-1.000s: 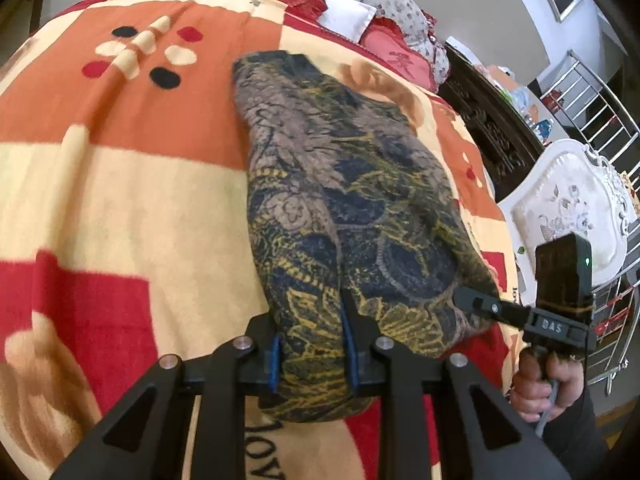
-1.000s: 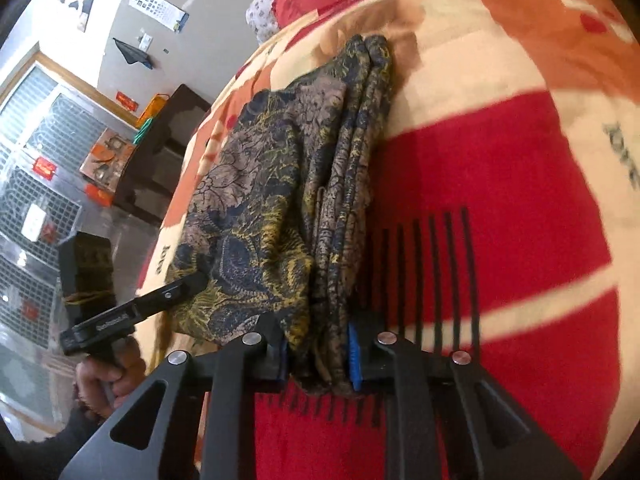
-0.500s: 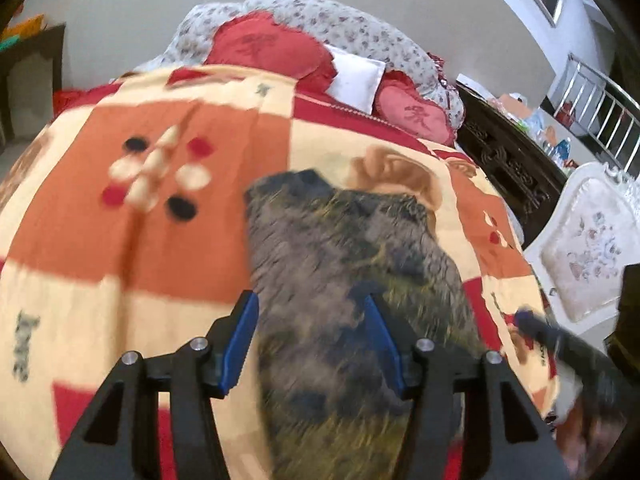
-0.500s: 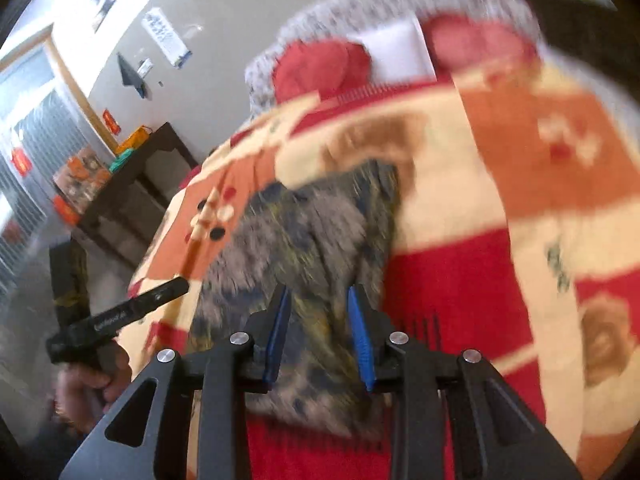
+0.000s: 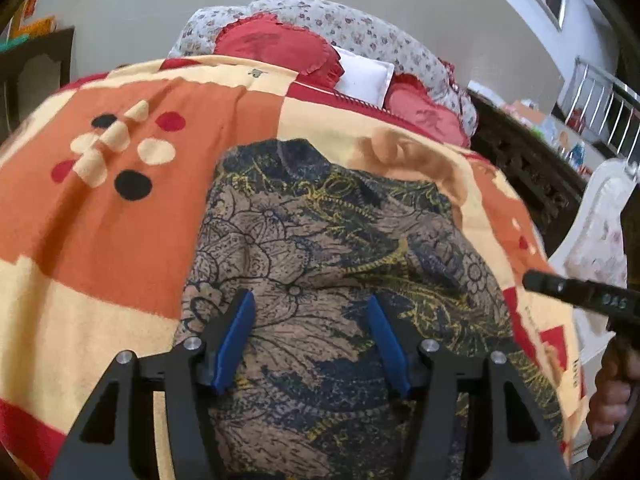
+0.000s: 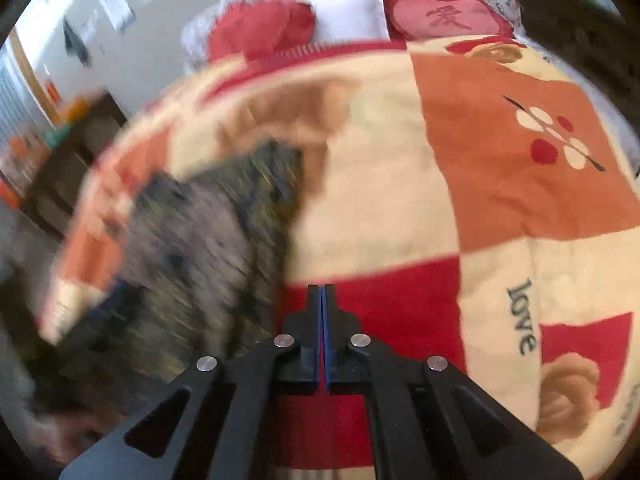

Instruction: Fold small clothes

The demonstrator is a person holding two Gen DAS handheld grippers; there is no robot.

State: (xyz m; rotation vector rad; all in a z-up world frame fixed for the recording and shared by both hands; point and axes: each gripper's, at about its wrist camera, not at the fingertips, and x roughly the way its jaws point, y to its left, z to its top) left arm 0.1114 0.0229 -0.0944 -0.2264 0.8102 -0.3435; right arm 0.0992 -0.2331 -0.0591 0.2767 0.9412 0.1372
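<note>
A folded garment (image 5: 320, 248) with a dark blue, tan and yellow floral print lies on the patchwork blanket (image 5: 120, 208). My left gripper (image 5: 310, 308) is open and empty, held above the garment's near end. My right gripper (image 6: 324, 292) is shut and empty, over a red patch of the blanket (image 6: 400, 292), to the right of the garment (image 6: 192, 256), which is blurred there. The right gripper's tip also shows at the right edge of the left wrist view (image 5: 576, 292).
Red heart cushions (image 5: 276, 46) and a white pillow (image 5: 364, 76) lie at the head of the bed. A dark wooden cabinet (image 5: 528, 168) and a white chair (image 5: 600, 220) stand to the right. A dark table (image 6: 68, 160) stands at the left.
Both grippers have let go of the garment and pulled back and up. The left jaws have opened wide; the right jaws opened, then closed empty while swinging right.
</note>
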